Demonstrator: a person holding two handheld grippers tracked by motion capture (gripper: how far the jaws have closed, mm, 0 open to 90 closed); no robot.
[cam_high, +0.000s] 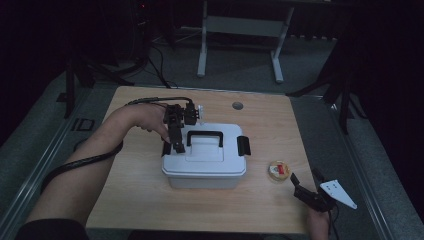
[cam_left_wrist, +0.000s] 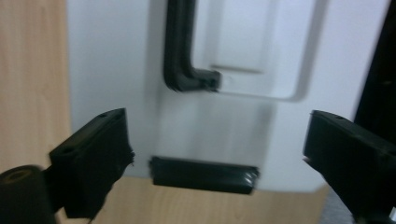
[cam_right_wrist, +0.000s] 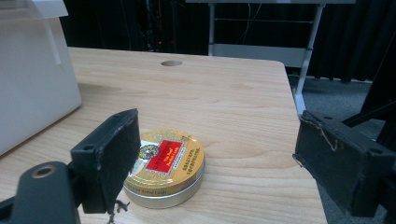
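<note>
A white plastic box (cam_high: 202, 167) with a lid stands mid-table. It has a black carry handle (cam_high: 204, 135) and a black latch on each end. My left gripper (cam_high: 177, 146) points down over the box's left end, jaws open. In the left gripper view the left latch (cam_left_wrist: 204, 175) lies between the two wide-apart pads, untouched, with the handle (cam_left_wrist: 180, 60) beyond it. My right gripper (cam_high: 306, 177) rests near the front right corner, open. A round gold tin (cam_right_wrist: 166, 164) with a red label lies just ahead of the right gripper's jaws, close to the left pad (cam_right_wrist: 114, 158).
The tin (cam_high: 279, 170) sits right of the box, near the table's right edge (cam_high: 300, 165). A cable hole (cam_high: 237, 105) is at the back of the wooden table. A desk frame (cam_high: 240, 30) stands on the floor beyond.
</note>
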